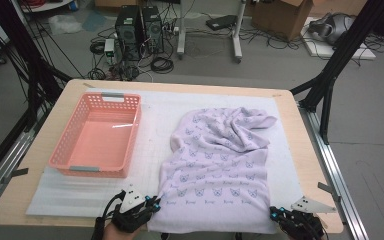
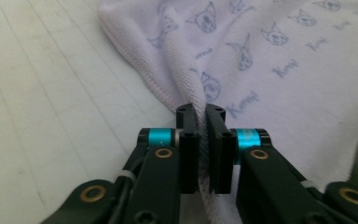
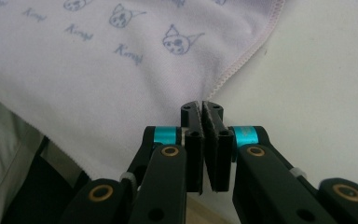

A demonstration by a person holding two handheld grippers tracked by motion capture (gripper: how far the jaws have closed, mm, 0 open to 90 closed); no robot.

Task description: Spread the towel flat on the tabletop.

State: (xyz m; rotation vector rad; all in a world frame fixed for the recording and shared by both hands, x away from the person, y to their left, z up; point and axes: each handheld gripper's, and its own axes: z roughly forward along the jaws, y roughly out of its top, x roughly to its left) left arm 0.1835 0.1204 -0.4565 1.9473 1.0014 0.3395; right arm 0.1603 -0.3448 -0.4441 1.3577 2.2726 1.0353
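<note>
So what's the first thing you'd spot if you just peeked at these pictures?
Probably the pale purple towel printed with little cat faces, spread rumpled over the right half of the table. Next, the empty pink basket on the left. Then the two black claws at the near edge: the left claw and the right claw each pinch a near corner of the towel.

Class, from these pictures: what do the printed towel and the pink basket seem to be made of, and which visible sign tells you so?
Towel: soft woven cotton or terry, it seems; matte, finely ribbed surface, stitched hem, loose folds. Basket: moulded plastic, probably; smooth, slightly glossy floor, even grid of holes in its walls, grey handle strips.
</note>
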